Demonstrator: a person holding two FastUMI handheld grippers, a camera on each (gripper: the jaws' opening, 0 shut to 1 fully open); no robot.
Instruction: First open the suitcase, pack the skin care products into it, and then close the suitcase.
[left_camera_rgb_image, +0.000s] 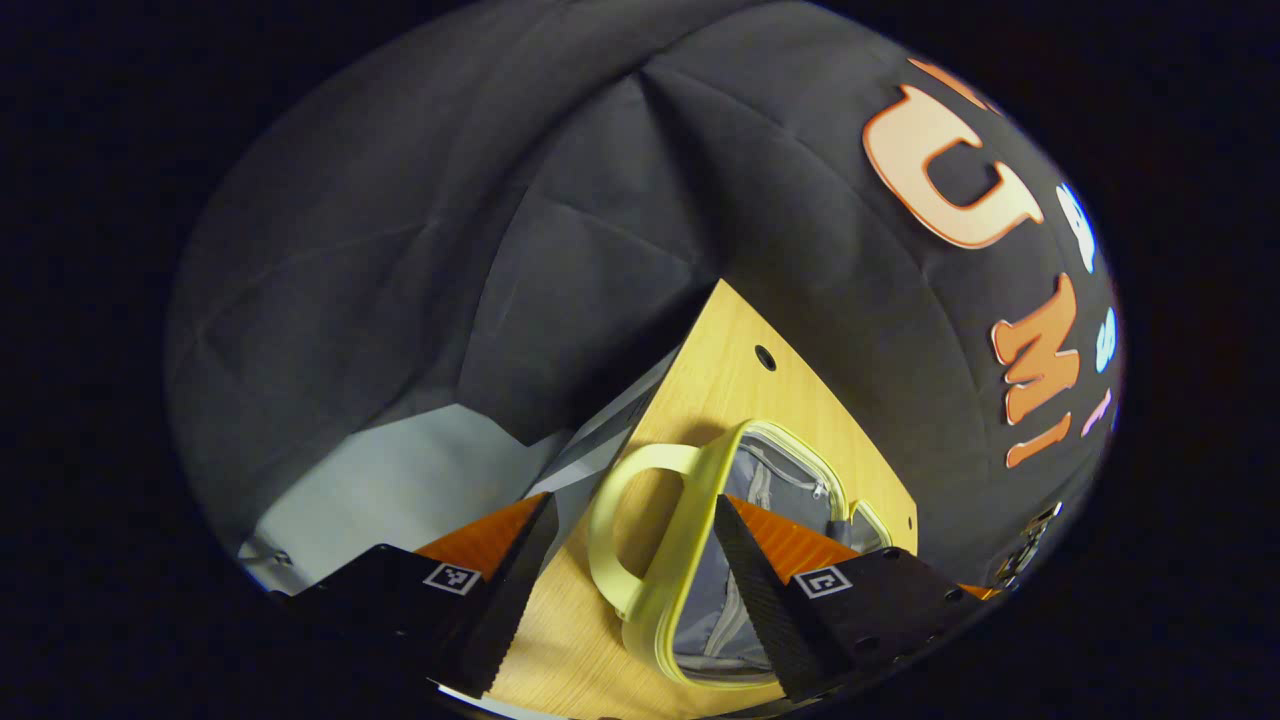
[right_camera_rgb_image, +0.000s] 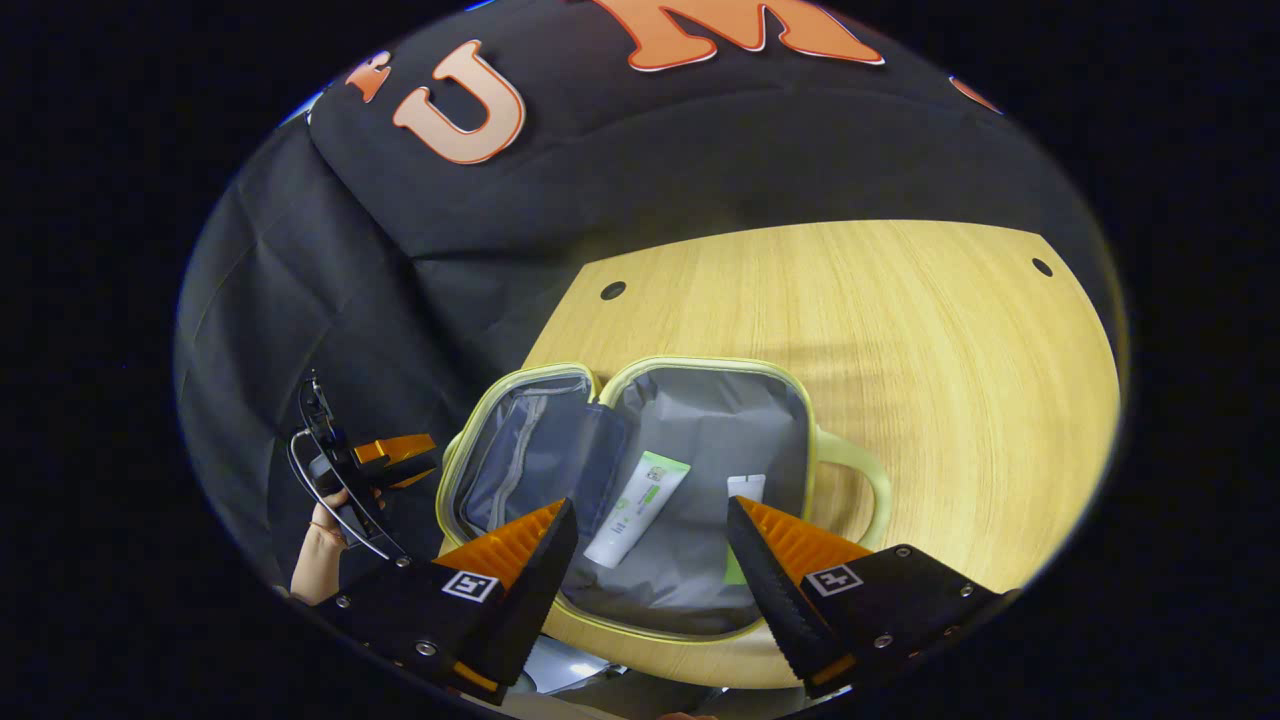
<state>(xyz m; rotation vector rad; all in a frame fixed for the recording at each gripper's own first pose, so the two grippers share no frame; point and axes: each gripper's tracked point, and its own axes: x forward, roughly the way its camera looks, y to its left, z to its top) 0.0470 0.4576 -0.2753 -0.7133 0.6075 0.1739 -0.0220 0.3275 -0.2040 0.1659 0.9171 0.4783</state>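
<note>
A pale wooden table (right_camera_rgb_image: 900, 380) stands against the booth's black cloth wall. A small yellow suitcase (right_camera_rgb_image: 640, 375) lies open near the table's front edge, its grey-lined halves spread flat, the handle (right_camera_rgb_image: 865, 480) toward the table's middle. Inside the half with the handle lie a white tube with green print (right_camera_rgb_image: 635, 510) and, apart from it, a second white tube (right_camera_rgb_image: 745, 490), partly hidden by a finger. The right gripper (right_camera_rgb_image: 650, 560) hovers over that half, fingers spread wide and holding nothing. The left gripper (left_camera_rgb_image: 625, 560), seen in its own view, is also wide apart and empty, above the suitcase's handle side; in the right gripper view it sits off the table's left edge, held by a hand (right_camera_rgb_image: 320, 550).
</note>
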